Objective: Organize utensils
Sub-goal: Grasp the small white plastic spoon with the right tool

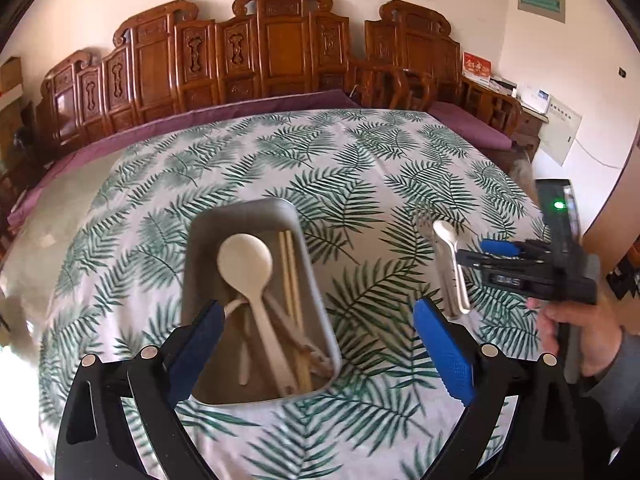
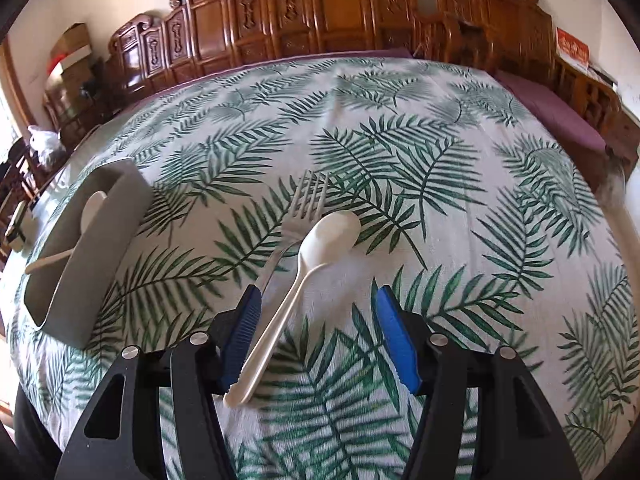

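Note:
A grey tray [image 1: 316, 280] lies on the leaf-print tablecloth and holds a cream spoon [image 1: 250, 268], chopsticks [image 1: 291, 276] and other pale utensils. My left gripper [image 1: 320, 344] is open and empty just above the tray's near end. In the right wrist view a cream spoon [image 2: 316, 248] and a metal fork [image 2: 298, 216] lie on the cloth. My right gripper [image 2: 316, 336] is open, its fingers on either side of the spoon's handle. The tray [image 2: 92, 248] sits to the left there. The right gripper [image 1: 500, 252] also shows in the left wrist view beside the spoon [image 1: 450, 256].
The round table with the tablecloth [image 2: 440, 160] fills both views. Carved wooden benches [image 1: 280, 52] with purple cushions [image 1: 472, 124] stand behind it. A person's hand [image 1: 576, 332] holds the right gripper at the table's right edge.

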